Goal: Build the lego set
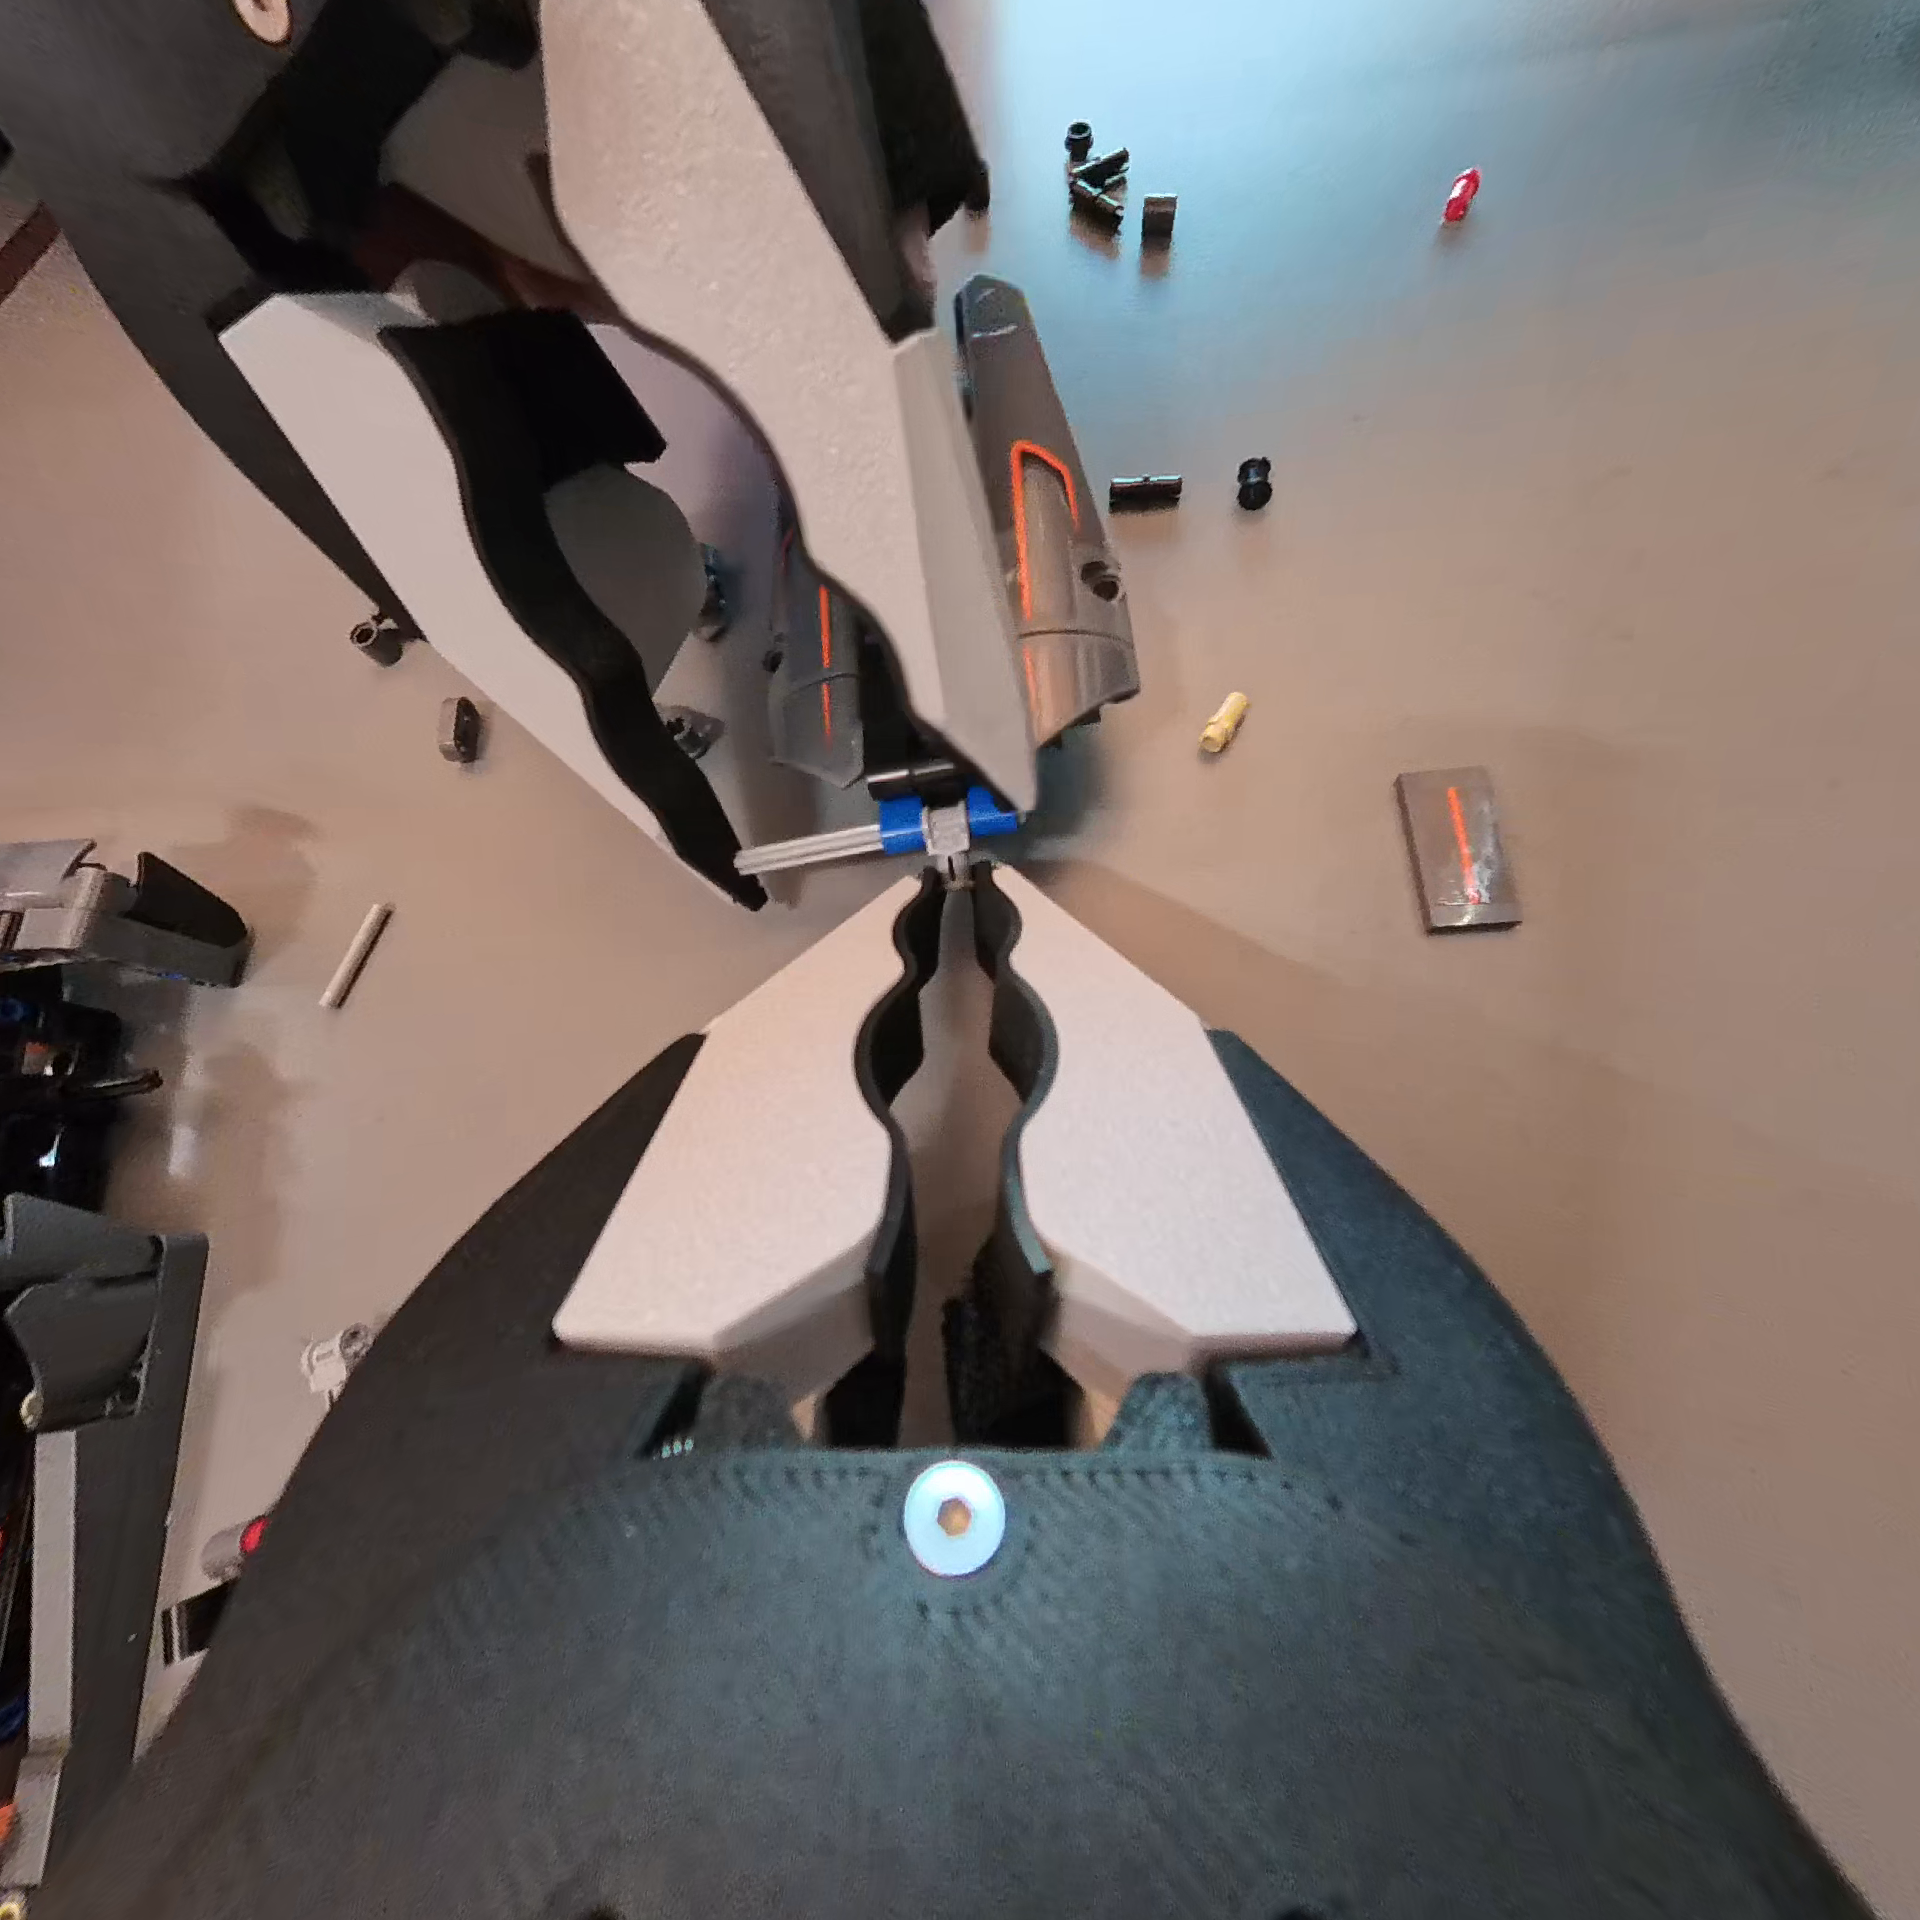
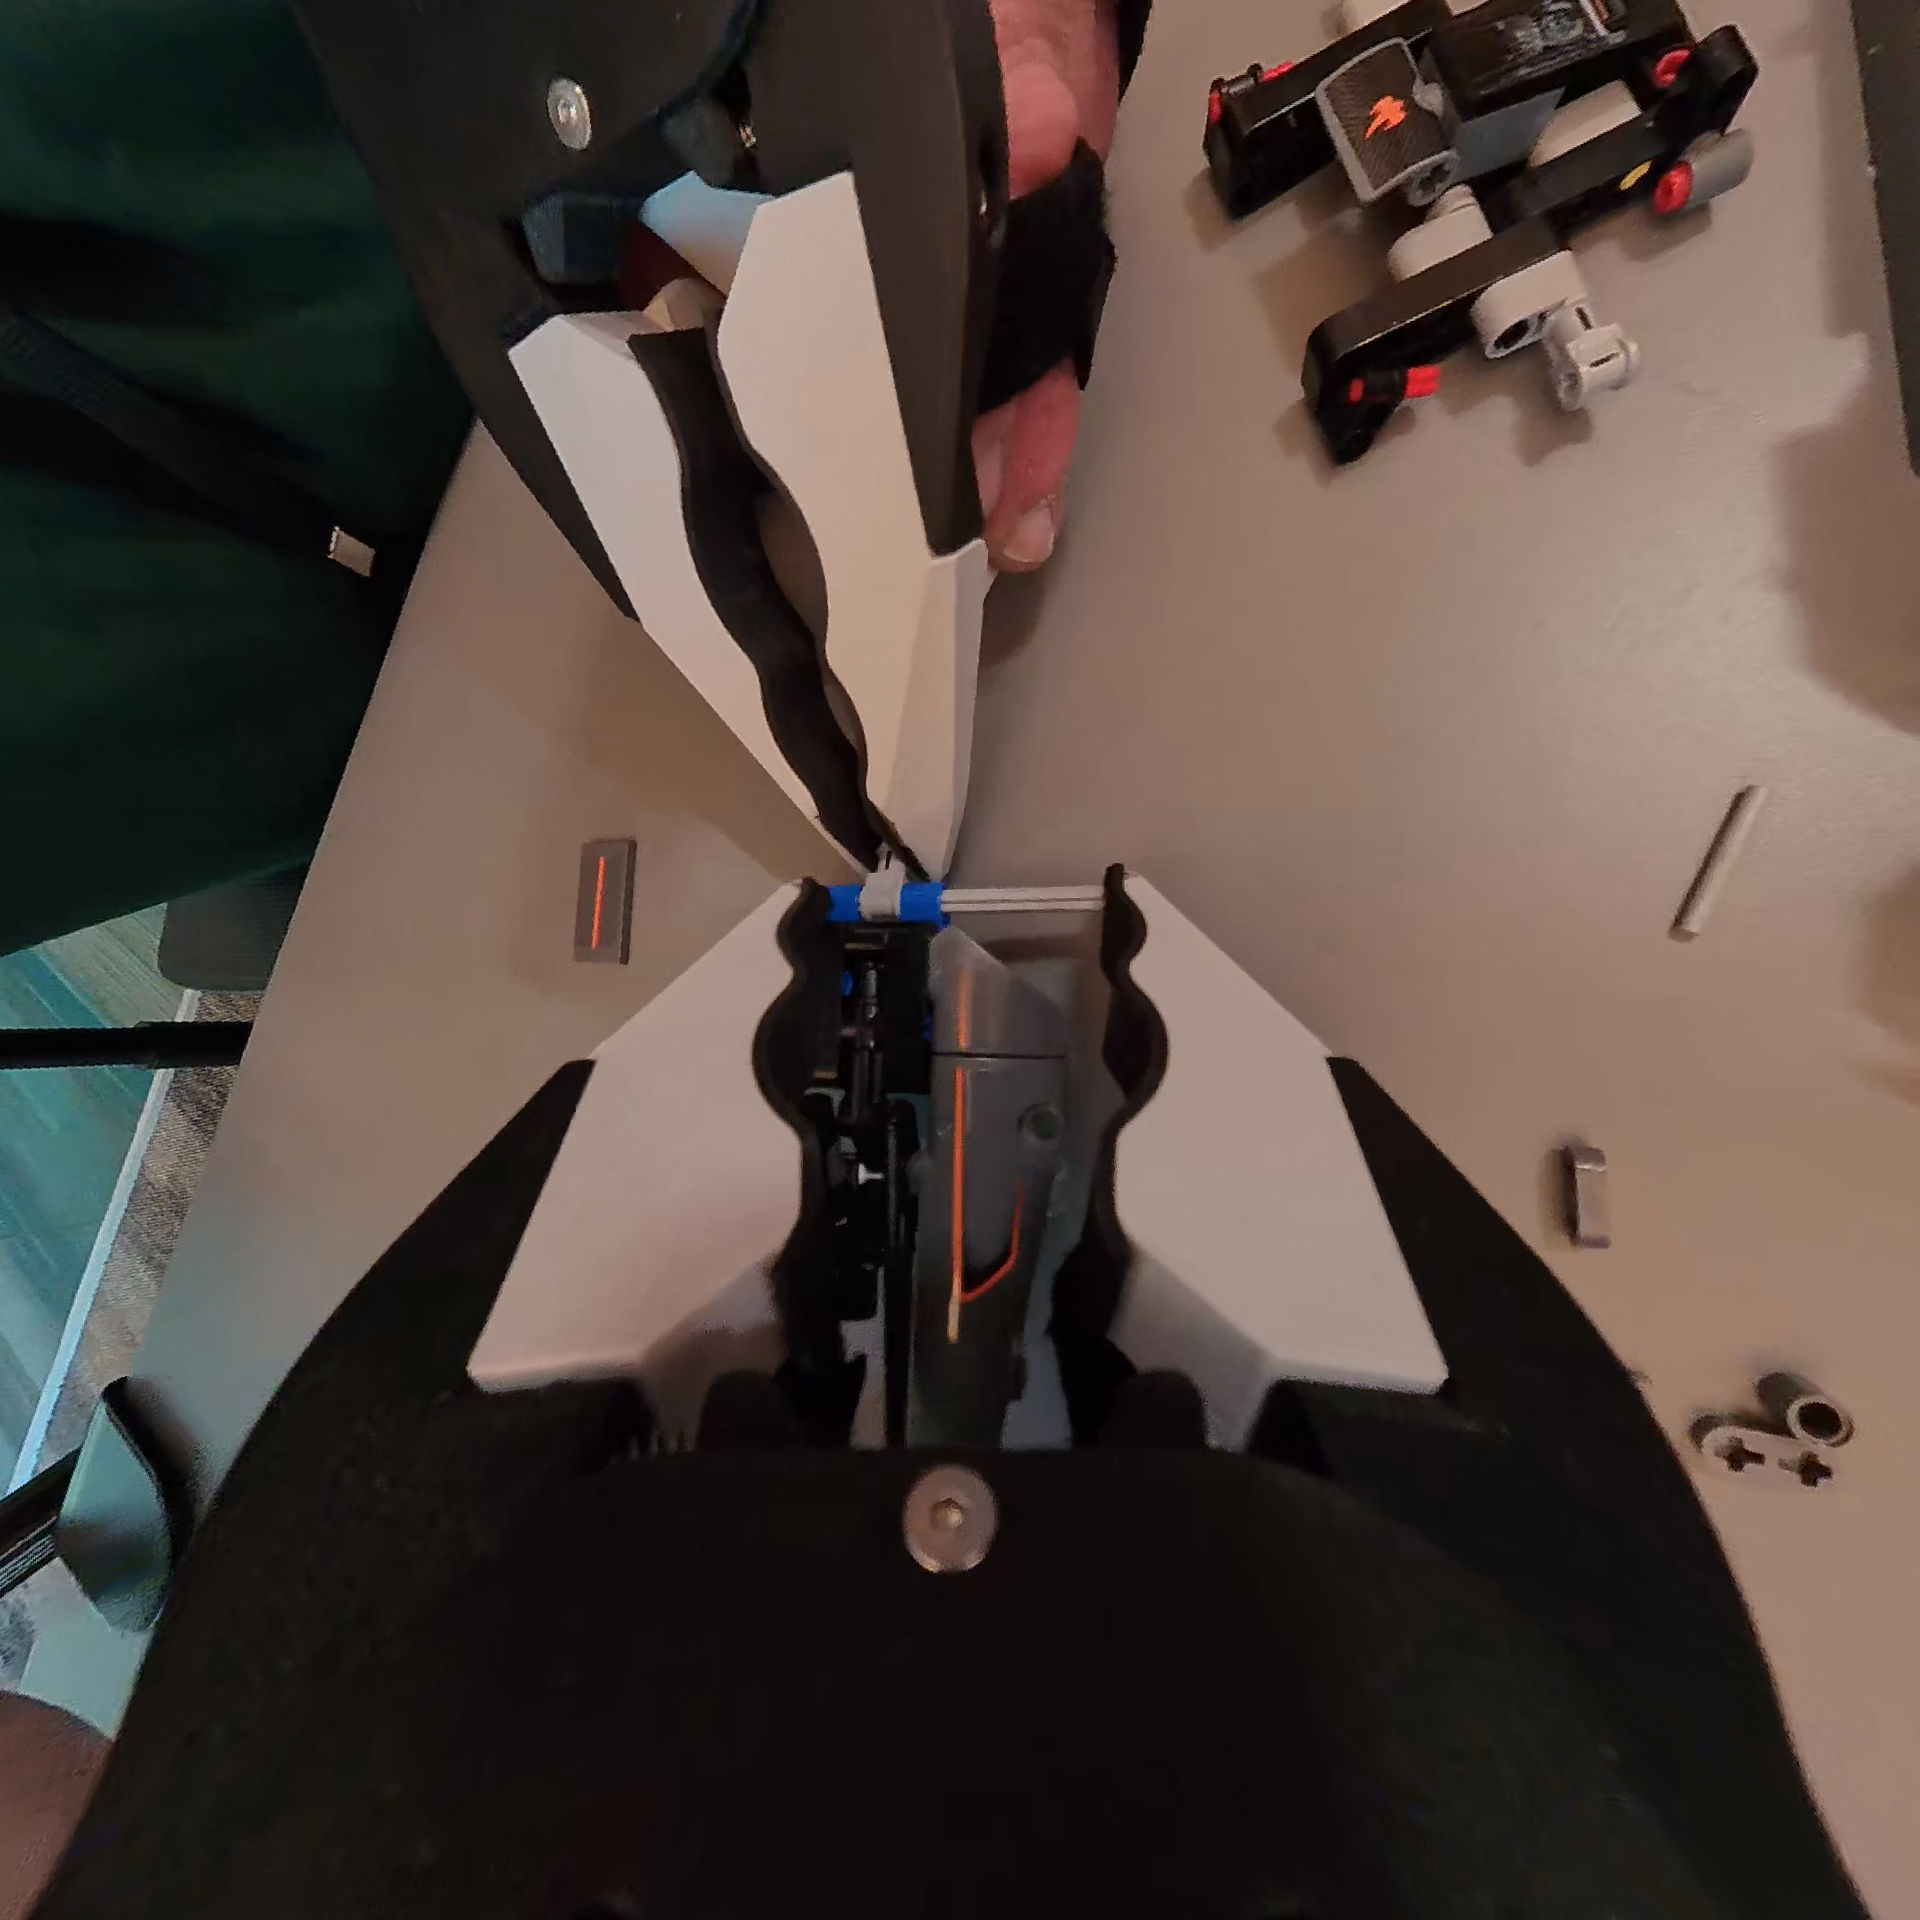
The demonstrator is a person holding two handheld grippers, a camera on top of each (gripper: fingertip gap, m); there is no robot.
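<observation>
My right gripper (image 2: 961, 904) is shut on a lego sub-assembly (image 2: 987, 1143) made of a dark grey panel with orange lines and black parts. A light grey axle (image 2: 1023, 899) with blue bushes (image 2: 847, 902) crosses its front end. My left gripper (image 1: 951, 883) meets it tip to tip and is shut on a small light grey connector (image 1: 948, 831) that sits on the axle between the blue bushes (image 1: 904, 821). In the left wrist view the right gripper (image 1: 883, 831) comes in from the top with the sub-assembly (image 1: 1060, 582). In the right wrist view the left gripper (image 2: 899, 857) comes in from the top.
Loose parts lie on the beige table (image 1: 1558, 1143): a grey tile with an orange line (image 1: 1460, 852), a tan pin (image 1: 1224, 720), black pins (image 1: 1096, 177), a red piece (image 1: 1460, 194) and a grey axle (image 1: 355, 956). A larger black and grey build (image 2: 1475, 208) stands at the back right. The table edge (image 2: 312, 935) runs on the left. Both grippers' tips are close together, under 4 cm apart.
</observation>
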